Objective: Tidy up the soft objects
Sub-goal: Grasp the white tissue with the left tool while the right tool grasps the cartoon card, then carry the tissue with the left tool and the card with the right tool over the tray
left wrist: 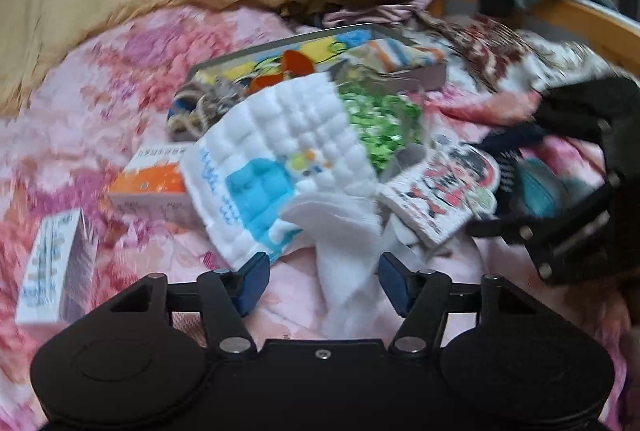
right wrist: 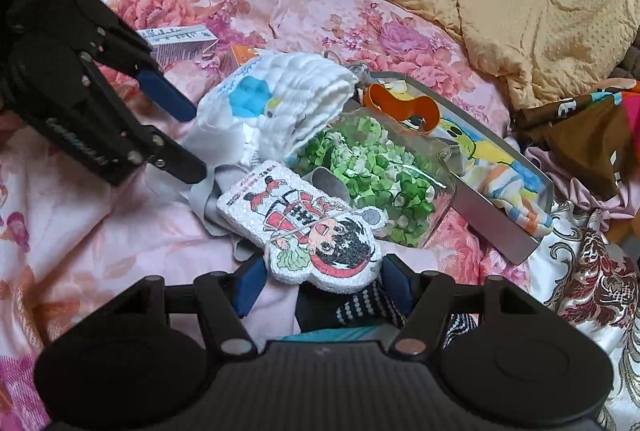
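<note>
Both tongs stand apart, gripping nothing. The left tongs (left wrist: 323,281) straddle the white cloth (left wrist: 280,147) on the bed (left wrist: 120,71), apparently to lift it; the right tongs (right wrist: 320,287) flank the printed sponge (right wrist: 304,227).

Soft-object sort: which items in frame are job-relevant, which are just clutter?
Job items:
white quilted cloth
anime-print pad
striped sock
dark dotted sock

Lying about:
orange box
white carton
jar of green paper stars
orange ring
grey tray
</note>
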The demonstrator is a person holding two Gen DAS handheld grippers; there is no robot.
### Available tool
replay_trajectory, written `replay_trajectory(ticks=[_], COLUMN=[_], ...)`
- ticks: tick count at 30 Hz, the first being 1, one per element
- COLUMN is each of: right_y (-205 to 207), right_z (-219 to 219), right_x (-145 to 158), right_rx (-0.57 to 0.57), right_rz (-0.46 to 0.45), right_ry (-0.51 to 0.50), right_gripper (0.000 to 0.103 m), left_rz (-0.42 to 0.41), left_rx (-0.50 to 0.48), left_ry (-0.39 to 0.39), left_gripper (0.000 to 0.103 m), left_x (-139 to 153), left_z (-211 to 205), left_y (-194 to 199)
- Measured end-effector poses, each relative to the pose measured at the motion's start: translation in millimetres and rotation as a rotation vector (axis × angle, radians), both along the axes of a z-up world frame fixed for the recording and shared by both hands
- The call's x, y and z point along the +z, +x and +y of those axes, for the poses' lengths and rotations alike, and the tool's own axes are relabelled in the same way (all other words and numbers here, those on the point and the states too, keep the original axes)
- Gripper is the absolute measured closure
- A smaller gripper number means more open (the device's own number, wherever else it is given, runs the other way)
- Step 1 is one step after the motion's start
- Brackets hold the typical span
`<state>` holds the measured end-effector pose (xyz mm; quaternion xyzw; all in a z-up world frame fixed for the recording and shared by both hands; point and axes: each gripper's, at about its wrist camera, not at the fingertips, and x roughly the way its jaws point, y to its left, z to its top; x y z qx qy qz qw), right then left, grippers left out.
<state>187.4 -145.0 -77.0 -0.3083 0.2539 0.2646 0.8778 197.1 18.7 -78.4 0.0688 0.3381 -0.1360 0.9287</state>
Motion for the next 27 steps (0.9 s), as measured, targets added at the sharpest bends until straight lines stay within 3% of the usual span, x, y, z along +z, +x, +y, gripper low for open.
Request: replay_trajectory(ticks=[4,6,12,20,27], right_y=[-1,0,4,10,11], right_z=[1,1,-5,-7,-9], right_x=[1,1,4,3,2], right_rx=[-0.005,-0.006,-0.014,-0.024,-0.016], right_rz=[-0.004,0.000,0.042,0.046,0.073], right_ry=[0.011,0.018,0.084,0.119,0.140], right_gripper=[0.034,0.033,0.024,0.020,0.033], left_rz=[0.030,0.051,0.070,0.073,0.055], left_rx=[0.047,0.059,0.097,0.115,0.101], left_ry=[-0.081,-0.105,-0.152,-0.147,-0.124], left_gripper=[0.050,0.065,0.083,0.088,0.088], left_x=[-5,-8,-7,-6,-5], left_z=[6,8,13,13,9], left_y=[11,15,16,17,14])
